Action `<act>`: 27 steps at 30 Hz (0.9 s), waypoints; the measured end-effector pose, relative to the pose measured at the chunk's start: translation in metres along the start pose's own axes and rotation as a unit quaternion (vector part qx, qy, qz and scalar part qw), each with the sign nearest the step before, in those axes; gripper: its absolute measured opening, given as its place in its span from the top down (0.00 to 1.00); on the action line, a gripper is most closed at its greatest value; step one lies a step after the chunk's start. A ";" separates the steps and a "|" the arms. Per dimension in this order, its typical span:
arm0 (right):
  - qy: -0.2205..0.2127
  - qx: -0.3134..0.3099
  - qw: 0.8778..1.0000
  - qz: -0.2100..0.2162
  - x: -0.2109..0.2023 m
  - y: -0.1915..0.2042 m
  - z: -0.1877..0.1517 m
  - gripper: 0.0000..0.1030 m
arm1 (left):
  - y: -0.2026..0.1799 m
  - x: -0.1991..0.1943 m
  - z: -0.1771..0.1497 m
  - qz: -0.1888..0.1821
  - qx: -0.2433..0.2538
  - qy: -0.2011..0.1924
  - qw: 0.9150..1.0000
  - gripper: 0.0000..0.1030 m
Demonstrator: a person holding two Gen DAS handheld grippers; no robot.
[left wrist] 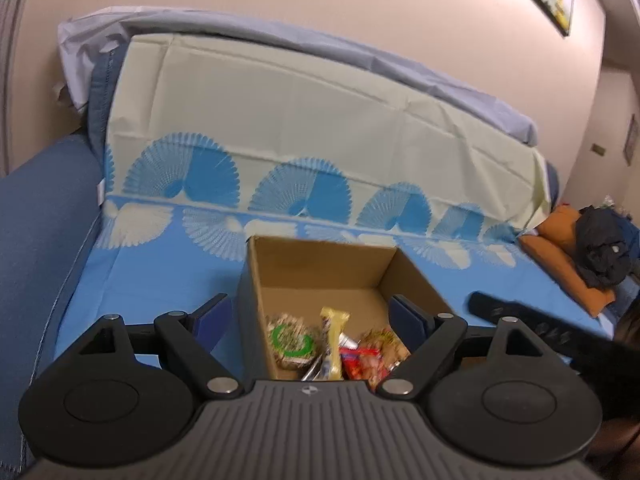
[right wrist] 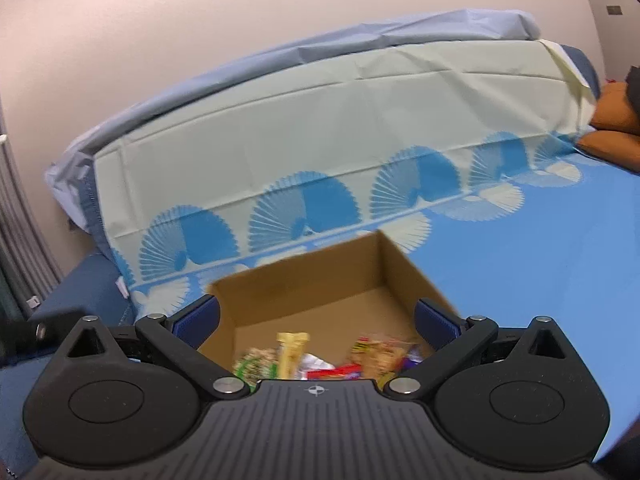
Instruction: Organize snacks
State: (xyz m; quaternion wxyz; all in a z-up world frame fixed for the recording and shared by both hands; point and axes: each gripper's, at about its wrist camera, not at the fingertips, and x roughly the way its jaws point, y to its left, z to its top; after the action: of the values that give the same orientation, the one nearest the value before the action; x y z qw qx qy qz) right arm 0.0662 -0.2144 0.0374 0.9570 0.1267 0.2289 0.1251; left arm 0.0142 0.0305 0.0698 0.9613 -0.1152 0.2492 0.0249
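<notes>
Left gripper: lowest in the left wrist view, jaws spread wide, nothing between the blue pads; released, straddling the near part of the box from above.
Right gripper: bottom of the right wrist view, jaws equally wide apart, no pad touching anything; also empty. Tip of it seen as a dark bar at right of the left wrist view.
Cardboard box: centre of both views, open-topped, standing on the blue cloth; far half bare cardboard floor, near half filled.
Snacks: piled at the near end of the box. Round pack with a green ring at left, yellow bar upright in the middle, red packet and an orange-brown pack at right. Wrapper print too blurred to read.
Likely reason for the pose: both tools open over the box, probably just after dropping items in, or ready to reach for one; not decidable here.
Blue cloth: fan-patterned sheet over the seat and up the backrest, probably a plain working surface.
Orange cushion: right edge, dark clothing heaped on it, well apart from the box.
Remaining work: no loose snacks visible on the cloth.
</notes>
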 end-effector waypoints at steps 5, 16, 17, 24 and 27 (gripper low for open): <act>0.044 -0.050 0.998 -0.023 -0.012 -0.014 -0.002 0.01 | -0.005 0.011 -0.022 0.006 -0.011 0.066 0.998 0.13; 0.089 -0.087 0.992 0.027 0.000 0.006 -0.042 0.01 | 0.009 0.029 -0.061 0.081 0.001 0.147 0.986 0.01; 0.095 -0.091 0.991 0.030 0.002 0.008 -0.044 0.01 | 0.010 0.030 -0.062 0.085 -0.002 0.151 0.985 0.01; 0.110 -0.093 0.989 0.028 0.012 0.013 -0.046 0.01 | 0.006 0.039 -0.065 0.097 -0.003 0.162 0.982 0.01; 0.110 -0.098 0.989 0.028 0.012 0.014 -0.048 0.01 | 0.003 0.042 -0.067 0.092 -0.005 0.167 0.982 0.01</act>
State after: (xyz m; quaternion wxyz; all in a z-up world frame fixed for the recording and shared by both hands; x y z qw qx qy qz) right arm 0.0519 -0.1884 -0.0043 0.9300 0.0237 0.3157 0.1869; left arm 0.0188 0.0171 -0.0080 0.8992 -0.0988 0.4156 0.0952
